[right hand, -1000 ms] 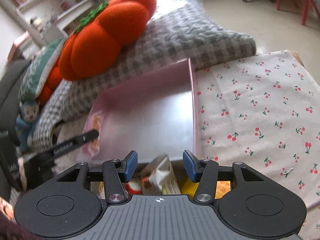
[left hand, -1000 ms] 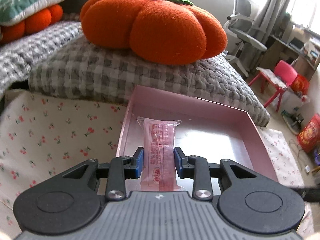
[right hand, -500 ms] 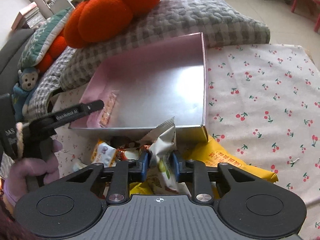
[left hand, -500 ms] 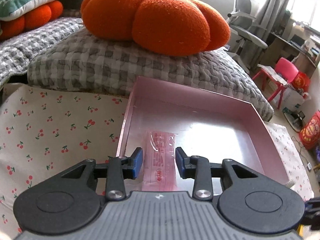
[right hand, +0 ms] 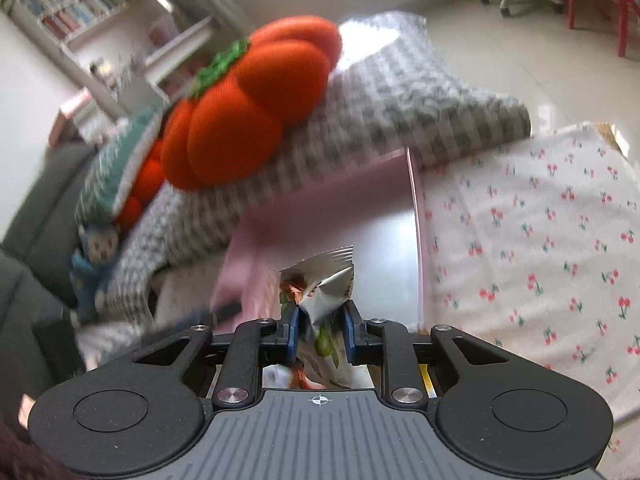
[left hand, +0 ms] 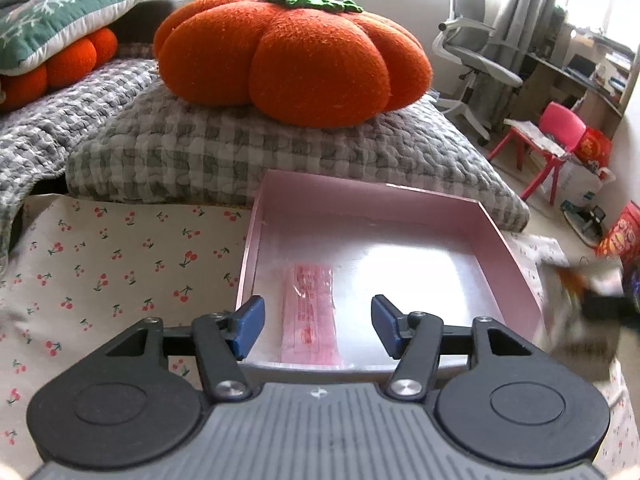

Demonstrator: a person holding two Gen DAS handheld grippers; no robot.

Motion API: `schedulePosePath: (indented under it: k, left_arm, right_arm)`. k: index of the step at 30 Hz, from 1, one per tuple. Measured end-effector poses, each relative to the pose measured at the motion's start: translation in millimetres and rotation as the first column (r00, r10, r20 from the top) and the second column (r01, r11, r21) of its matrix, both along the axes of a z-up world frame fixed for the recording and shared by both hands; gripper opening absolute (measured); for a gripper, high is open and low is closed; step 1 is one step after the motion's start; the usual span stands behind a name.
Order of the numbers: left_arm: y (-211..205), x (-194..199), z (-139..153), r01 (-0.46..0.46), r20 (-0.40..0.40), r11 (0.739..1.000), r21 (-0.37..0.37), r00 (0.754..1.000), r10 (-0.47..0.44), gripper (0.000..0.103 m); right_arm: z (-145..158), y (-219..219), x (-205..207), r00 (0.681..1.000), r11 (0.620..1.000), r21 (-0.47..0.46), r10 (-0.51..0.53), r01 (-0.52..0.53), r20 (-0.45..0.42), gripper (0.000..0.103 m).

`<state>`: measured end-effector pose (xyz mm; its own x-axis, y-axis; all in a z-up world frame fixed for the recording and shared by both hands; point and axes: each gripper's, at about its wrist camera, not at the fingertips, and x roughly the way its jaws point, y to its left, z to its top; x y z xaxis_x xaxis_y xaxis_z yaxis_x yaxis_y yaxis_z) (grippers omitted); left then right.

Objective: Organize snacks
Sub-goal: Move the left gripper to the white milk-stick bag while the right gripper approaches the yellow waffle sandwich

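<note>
Right hand-held gripper (right hand: 319, 330) over cherry-print cloth (right hand: 540, 240), pumpkin cushion (right hand: 256, 108) behind

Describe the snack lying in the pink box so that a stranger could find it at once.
Below the orange pumpkin cushion sits a shallow pink box. Near its left wall lies a flat, translucent pink packet with red print, the box's only content.

You have a surface covered by a cherry-print cloth (left hand: 120, 264). The pink tray (left hand: 508, 248) rests directly on it, apparently touching the checked quilt (left hand: 248, 152) along the far edge.
</note>
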<state>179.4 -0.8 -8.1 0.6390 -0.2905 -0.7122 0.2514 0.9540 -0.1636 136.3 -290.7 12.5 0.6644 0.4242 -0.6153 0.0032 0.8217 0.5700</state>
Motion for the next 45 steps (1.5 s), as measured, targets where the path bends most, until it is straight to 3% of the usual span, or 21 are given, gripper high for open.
schedulePosePath:
  k: [10,19,22,24,27,32,40,45]
  left_arm:
    - [1.8,-26.5,4.3,-0.028,-0.063,0.997,0.072,0.997,0.033,0.075]
    - [0.2,-40.8,7.6,-0.034,-0.127,0.997,0.066,0.991,0.042,0.087]
    - [0.1,-45.6,6.6,-0.038,-0.134,0.997,0.073,0.99,0.047,0.09]
    - [1.7,-51.7,5.8,-0.047,-0.139,0.996,0.071,0.989,0.057,0.092]
    - [5.9,-59.2,4.8,-0.061,-0.151,0.996,0.066,0.986,0.07,0.094]
    - [19.4,-68.3,3.7,-0.1,-0.179,0.993,0.06,0.978,0.11,0.098]
    - [44.2,-79.3,-6.1,-0.22,-0.281,0.975,-0.012,0.937,0.208,0.098]
    - [46.4,-77.9,-12.3,-0.226,-0.287,0.972,-0.071,0.937,0.197,0.098]
  right_arm:
    - [-41.5,-6.9,34.4,0.993,0.99,0.082,-0.115,0.116,-0.02,0.017]
    - [-37.5,-0.1,27.0,0.996,0.995,0.039,-0.094,0.094,-0.009,0.021]
    - [-31.0,4.5,18.8,0.997,0.997,0.008,-0.078,0.078,-0.014,0.034]
    - [-26.7,7.4,10.8,0.997,0.997,-0.013,-0.077,0.077,-0.016,0.051]
    - [-18.4,9.8,-2.5,0.996,0.996,-0.039,-0.085,0.084,-0.024,0.068]
    - [-4.1,14.2,-27.0,0.995,0.99,-0.106,-0.092,0.088,-0.027,0.083]
    - [-6.4,22.4,-63.5,0.997,0.978,-0.194,-0.082,0.078,-0.014,0.091]
    - [-22.3,28.2,-75.0,0.997,0.962,-0.265,-0.069,0.063,-0.015,0.091]
